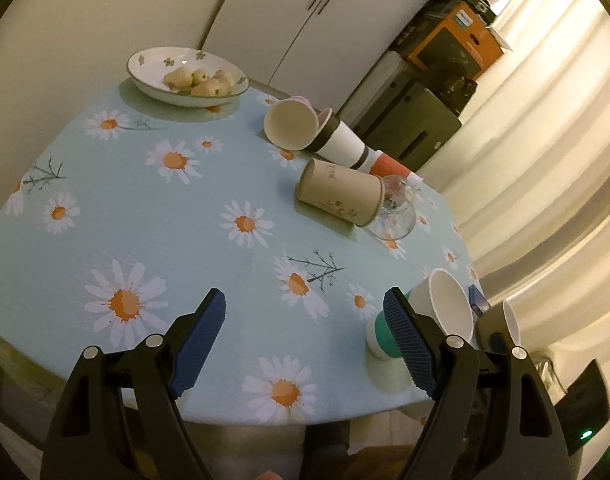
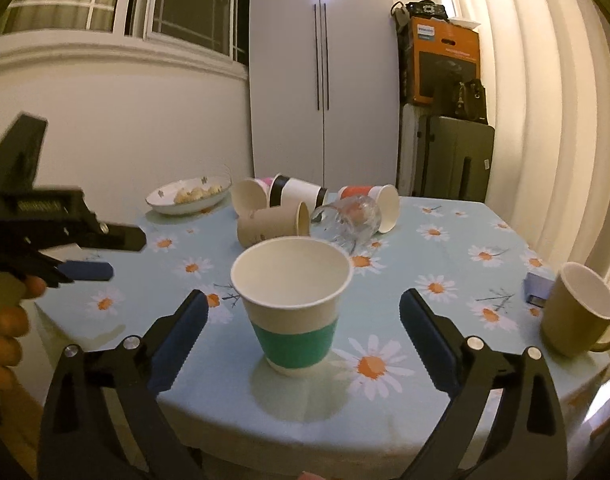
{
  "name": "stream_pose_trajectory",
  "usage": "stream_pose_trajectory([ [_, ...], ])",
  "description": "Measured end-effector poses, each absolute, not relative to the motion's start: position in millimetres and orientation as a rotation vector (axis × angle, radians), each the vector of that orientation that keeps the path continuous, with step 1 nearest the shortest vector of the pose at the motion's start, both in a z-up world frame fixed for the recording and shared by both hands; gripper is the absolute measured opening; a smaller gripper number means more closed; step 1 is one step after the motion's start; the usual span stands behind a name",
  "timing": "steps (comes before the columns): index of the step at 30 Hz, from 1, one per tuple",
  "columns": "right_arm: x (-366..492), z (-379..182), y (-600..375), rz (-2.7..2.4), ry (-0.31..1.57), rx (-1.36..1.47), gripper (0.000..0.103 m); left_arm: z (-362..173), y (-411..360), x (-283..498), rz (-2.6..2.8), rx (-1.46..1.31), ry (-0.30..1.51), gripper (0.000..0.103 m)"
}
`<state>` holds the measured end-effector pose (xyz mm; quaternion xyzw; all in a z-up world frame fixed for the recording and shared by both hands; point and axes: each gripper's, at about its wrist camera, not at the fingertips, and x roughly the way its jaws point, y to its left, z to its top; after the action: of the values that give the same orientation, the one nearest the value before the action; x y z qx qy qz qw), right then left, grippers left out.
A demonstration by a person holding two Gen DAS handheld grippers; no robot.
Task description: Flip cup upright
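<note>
A white paper cup with a green band [image 2: 293,304] stands upright near the table's front edge, between the fingers of my open right gripper [image 2: 303,316], which does not touch it. It also shows in the left wrist view [image 1: 433,312] beside the right finger. My left gripper [image 1: 305,312] is open and empty over the tablecloth; it also shows in the right wrist view [image 2: 89,256] at the left. Farther back lie tipped cups: a brown one [image 2: 271,224], a black-and-white one [image 2: 297,194], a cream one [image 2: 247,196], an orange-and-white one [image 2: 375,202] and a clear glass [image 2: 351,220].
A daisy-print tablecloth [image 2: 445,248] covers the table. A bowl of pastries [image 2: 189,198] sits at the back left. A tan mug [image 2: 577,308] and a small blue box [image 2: 537,288] stand at the right edge. A wardrobe, stacked boxes and curtains are behind.
</note>
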<state>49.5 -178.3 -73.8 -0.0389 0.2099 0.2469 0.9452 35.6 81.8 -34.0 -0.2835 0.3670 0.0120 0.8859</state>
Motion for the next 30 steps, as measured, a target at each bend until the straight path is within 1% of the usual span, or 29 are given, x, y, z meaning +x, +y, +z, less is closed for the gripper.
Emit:
stream_pose_trajectory([
  [4,37.6,-44.6,-203.6,0.519,0.417,-0.040,0.098,-22.3,70.5,26.3,0.008,-0.524,0.718,0.080],
  [5,36.8,-39.3,-208.6,0.521,0.418,-0.030,0.098,-19.5,67.1,24.4,0.006,-0.504,0.709,0.084],
  [6,36.9,-33.2,-214.6,0.527,0.422,-0.021,0.098,-16.7,63.0,21.8,0.000,-0.481,0.699,0.090],
  [7,36.8,-27.5,-220.3,0.534,0.425,-0.013,0.098,-14.6,59.4,19.6,-0.006,-0.463,0.689,0.092],
  [11,37.1,-11.4,-241.6,0.575,0.446,-0.015,0.098,-5.6,38.4,8.1,-0.037,-0.367,0.650,0.092],
  [14,37.2,-7.3,-252.4,0.590,0.455,-0.057,0.098,0.3,23.4,-2.2,-0.047,-0.295,0.614,0.096],
  [22,38.7,-12.0,-269.0,0.605,0.492,-0.057,0.098,5.5,-10.6,-21.8,-0.096,-0.163,0.581,0.097],
  [30,27.8,-17.8,-269.5,0.604,0.494,-0.082,0.098,8.8,-23.6,-43.8,-0.115,-0.139,0.551,0.097],
])
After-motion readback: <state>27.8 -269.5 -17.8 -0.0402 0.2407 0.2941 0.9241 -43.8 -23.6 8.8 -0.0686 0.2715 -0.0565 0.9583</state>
